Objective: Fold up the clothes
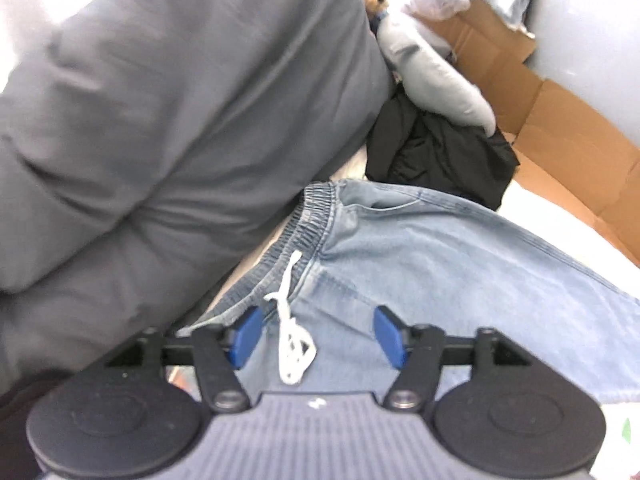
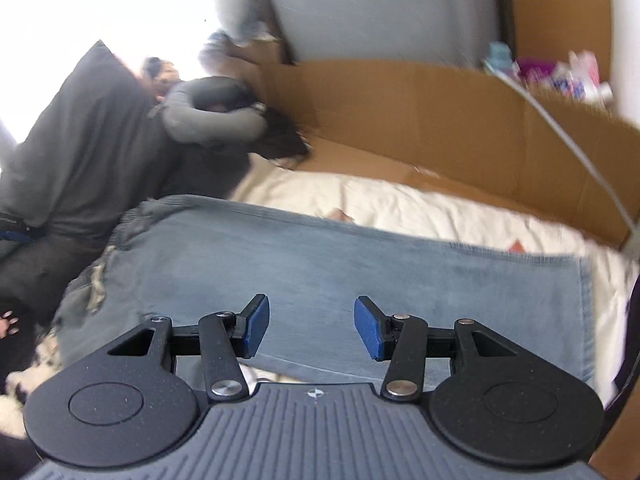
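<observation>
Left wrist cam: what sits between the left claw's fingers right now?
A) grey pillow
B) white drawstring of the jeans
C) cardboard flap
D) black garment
B: the white drawstring lies on the light blue jeans between the open left claw's blue pads, not gripped.

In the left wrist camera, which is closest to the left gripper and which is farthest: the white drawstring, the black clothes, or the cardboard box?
From the left gripper:
1. White drawstring, right between the open jaws.
2. Black clothes, farther ahead, slightly right.
3. Cardboard box, farthest, upper right.
</observation>
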The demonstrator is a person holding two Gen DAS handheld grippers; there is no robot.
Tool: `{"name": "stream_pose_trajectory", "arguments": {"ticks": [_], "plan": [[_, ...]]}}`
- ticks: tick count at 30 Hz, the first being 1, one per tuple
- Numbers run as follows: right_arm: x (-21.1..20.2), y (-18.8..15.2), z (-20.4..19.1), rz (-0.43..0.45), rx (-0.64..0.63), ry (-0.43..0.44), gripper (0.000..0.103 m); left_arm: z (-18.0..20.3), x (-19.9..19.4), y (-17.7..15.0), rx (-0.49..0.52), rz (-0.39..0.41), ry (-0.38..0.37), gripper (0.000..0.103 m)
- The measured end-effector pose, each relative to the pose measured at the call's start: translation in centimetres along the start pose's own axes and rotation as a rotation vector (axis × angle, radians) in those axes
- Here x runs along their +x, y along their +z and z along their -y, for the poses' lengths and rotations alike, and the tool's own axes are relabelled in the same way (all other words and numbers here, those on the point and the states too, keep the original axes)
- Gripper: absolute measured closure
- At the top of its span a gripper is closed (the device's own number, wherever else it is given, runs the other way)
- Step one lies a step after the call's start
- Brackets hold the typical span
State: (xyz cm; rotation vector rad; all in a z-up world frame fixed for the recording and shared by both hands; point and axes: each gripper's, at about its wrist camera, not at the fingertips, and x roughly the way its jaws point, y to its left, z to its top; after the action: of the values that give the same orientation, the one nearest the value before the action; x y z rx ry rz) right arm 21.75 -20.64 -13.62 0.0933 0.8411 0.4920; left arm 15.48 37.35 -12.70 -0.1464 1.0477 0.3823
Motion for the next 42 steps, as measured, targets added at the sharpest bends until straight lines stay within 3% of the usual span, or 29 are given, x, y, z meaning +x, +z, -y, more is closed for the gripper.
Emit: {"name": "stream_pose_trajectory", "arguments": {"ticks": [4, 8, 12, 19, 25, 27, 32, 42], "plan": [[-4.9, 2.9, -2.9, -0.006, -0.088, 0.054, 0.046, -0.8, -3.9, -0.9, 0.043, 0.003, 0.027, 0.022], [-9.0, 5.5, -6.5, -0.071, -0.146, 0.085, 0.045, -0.5, -7.5, -1.5, 0.056, 0.018, -0.022, 0.018], [-13.5, 7.7, -9.7, -0.045, -0.202, 0.049, 0.033, 1.3, -10.9, -2.0, 0.127, 0.048, -0.057, 0.013], [-18.9, 9.1, -13.3, -0.011, -0.186, 0.007, 0.028, 2.7, -16.4, -2.8, 0.178, 0.092, -0.105, 0.011], [-21.8, 7.5, -14.3, 0.051, -0.072, -0.017, 0.023, 1.3, -17.5, -4.0, 0.123, 0.089, -0.128, 0.009], [-22.2, 6.5, -14.5, 0.060, -0.037, -0.017, 0.016, 0.9, -17.9, -4.4, 0.105, 0.088, -0.135, 0.009], [-22.3, 4.0, -15.0, 0.092, 0.067, -0.028, 0.016, -0.3, -18.6, -5.6, 0.063, 0.082, -0.153, 0.009], [-21.0, -1.0, -16.1, 0.081, 0.157, -0.095, 0.016, -2.2, -13.9, -12.6, 0.066, 0.003, -0.166, 0.010]]}}
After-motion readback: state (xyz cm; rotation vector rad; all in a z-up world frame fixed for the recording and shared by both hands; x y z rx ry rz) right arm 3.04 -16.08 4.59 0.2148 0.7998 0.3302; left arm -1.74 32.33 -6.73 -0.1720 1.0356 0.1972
